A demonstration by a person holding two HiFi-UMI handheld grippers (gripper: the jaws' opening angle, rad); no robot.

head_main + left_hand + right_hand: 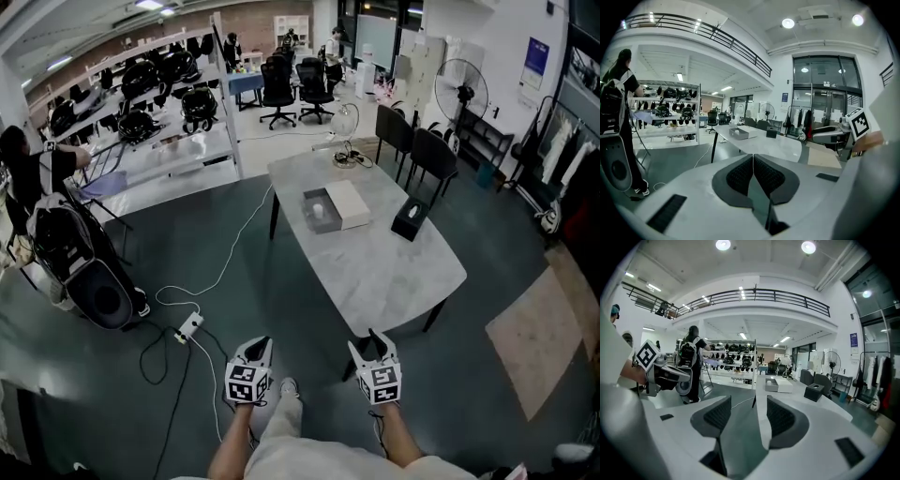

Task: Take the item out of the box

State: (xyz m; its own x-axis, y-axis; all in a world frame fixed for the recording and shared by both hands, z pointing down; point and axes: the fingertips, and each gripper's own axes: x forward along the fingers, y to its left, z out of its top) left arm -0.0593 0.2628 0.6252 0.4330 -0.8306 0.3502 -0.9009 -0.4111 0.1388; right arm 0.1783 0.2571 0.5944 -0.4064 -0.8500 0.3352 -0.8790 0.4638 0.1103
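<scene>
Left gripper (753,174): fingers closed together, empty. Right gripper (743,417): fingers apart, empty. Well ahead of both, on the counter (375,272), the open box (326,226) holds a small white item (319,211), probably light and possibly fragile. Grip its sides gently.

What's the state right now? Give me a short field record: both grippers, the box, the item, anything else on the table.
left gripper: jaws together, nothing between them; held low, short of the table
right gripper: jaws apart, empty; held low, short of the table
box: grey, open, on the table's far half
item: small white object inside the box; kind unclear
white lid: flat against the box's right side
black tissue box: right of the lid, apart from it
task stage: not begun; neither gripper near the box
</scene>
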